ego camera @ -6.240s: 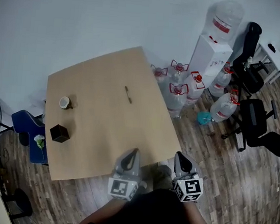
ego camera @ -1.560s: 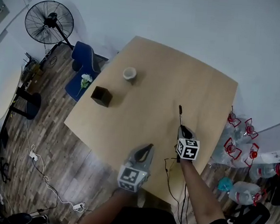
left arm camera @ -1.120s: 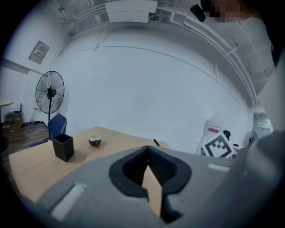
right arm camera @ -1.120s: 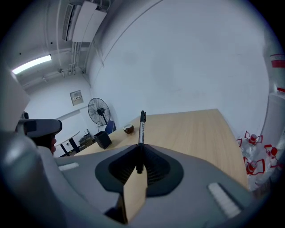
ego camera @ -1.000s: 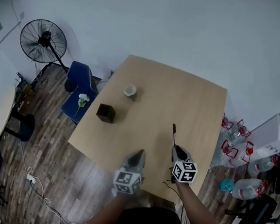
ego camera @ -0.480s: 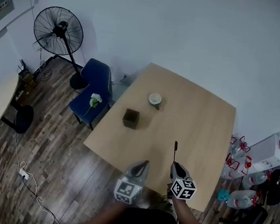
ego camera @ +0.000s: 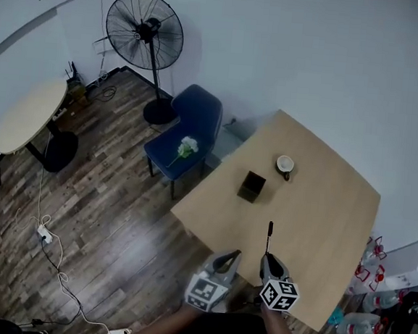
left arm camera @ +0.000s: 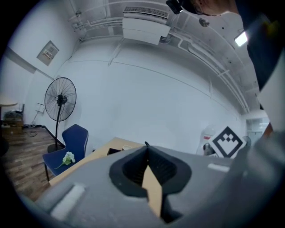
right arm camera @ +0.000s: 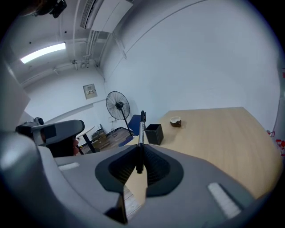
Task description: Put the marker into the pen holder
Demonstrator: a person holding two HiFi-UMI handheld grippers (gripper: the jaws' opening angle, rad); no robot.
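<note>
My right gripper (ego camera: 267,256) is shut on a black marker (ego camera: 269,235) that sticks forward out of its jaws over the table's near edge. In the right gripper view the marker (right arm camera: 141,130) stands upright between the pads of the right gripper (right arm camera: 140,150). The black square pen holder (ego camera: 251,187) stands further along the wooden table (ego camera: 335,224), and it shows just right of the marker as the pen holder (right arm camera: 154,133). My left gripper (ego camera: 235,254) hangs beside the right one with nothing in it; the left gripper (left arm camera: 147,147) has its jaws together.
A small cup (ego camera: 285,164) sits beyond the pen holder. A blue chair (ego camera: 187,128) with a white flower (ego camera: 187,146) on it stands off the table's left corner. A floor fan (ego camera: 147,30) and a round table (ego camera: 30,114) are further left. Water bottles (ego camera: 374,275) lie right.
The head view has swung left: the table has slid to the right and the fan, chair and round table have come in. Both grippers stay low, the marker still held.
</note>
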